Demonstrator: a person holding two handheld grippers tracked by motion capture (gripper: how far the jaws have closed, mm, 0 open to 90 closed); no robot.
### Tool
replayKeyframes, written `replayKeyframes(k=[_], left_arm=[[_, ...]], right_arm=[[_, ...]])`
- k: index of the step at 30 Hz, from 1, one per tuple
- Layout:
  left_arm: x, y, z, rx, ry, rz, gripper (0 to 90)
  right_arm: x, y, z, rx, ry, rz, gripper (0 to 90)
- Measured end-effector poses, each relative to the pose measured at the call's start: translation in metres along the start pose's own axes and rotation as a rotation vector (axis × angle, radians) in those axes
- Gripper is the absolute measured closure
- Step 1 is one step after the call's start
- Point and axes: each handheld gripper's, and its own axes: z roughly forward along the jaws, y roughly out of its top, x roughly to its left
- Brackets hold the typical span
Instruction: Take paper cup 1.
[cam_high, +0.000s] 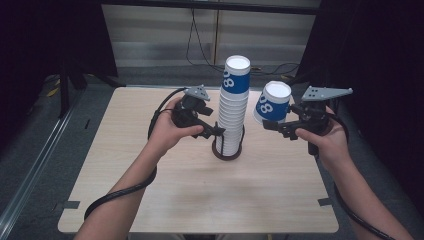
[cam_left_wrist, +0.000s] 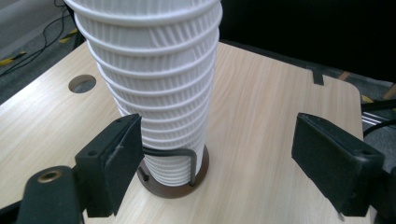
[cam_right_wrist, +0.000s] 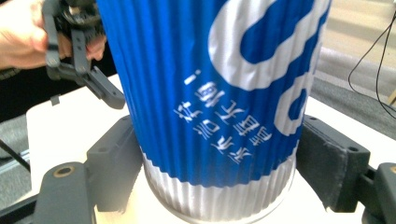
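A tall stack of upturned ribbed paper cups (cam_high: 233, 107) stands mid-table on a round brown base (cam_high: 218, 151) with a wire clip; its top cup is blue and white. My left gripper (cam_high: 218, 131) sits low at the stack's left side. In the left gripper view it (cam_left_wrist: 215, 163) is open, with its left pad (cam_left_wrist: 122, 158) close beside the white stack (cam_left_wrist: 154, 88) and the base (cam_left_wrist: 200, 179) below. My right gripper (cam_high: 270, 125) is shut on a single blue cup (cam_high: 273, 102), held tilted and bottom up to the right of the stack, above the table. The cup (cam_right_wrist: 210, 88) sits squeezed between both pads in the right gripper view.
The light wooden table (cam_high: 200, 195) has a round hole (cam_left_wrist: 82, 83) near one corner and tape marks at its edges. Cables (cam_high: 197, 45) run over the floor behind it. Dark curtains stand on both sides.
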Motion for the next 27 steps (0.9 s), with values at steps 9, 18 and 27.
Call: replayKeyframes(k=[9,18,27], left_arm=[[-0.005,-0.006,0.000,0.009,-0.016,0.007,16.6],[-0.010,-0.013,0.001,0.022,-0.039,0.023,16.6],[-0.014,-0.015,0.000,0.017,-0.052,0.030,16.6]], right_arm=[[0.003,-0.014,0.008,0.033,0.020,-0.009,20.7],[0.006,-0.025,0.015,0.057,0.039,-0.016,20.8],[0.009,-0.034,0.023,0.071,0.063,-0.026,20.8]])
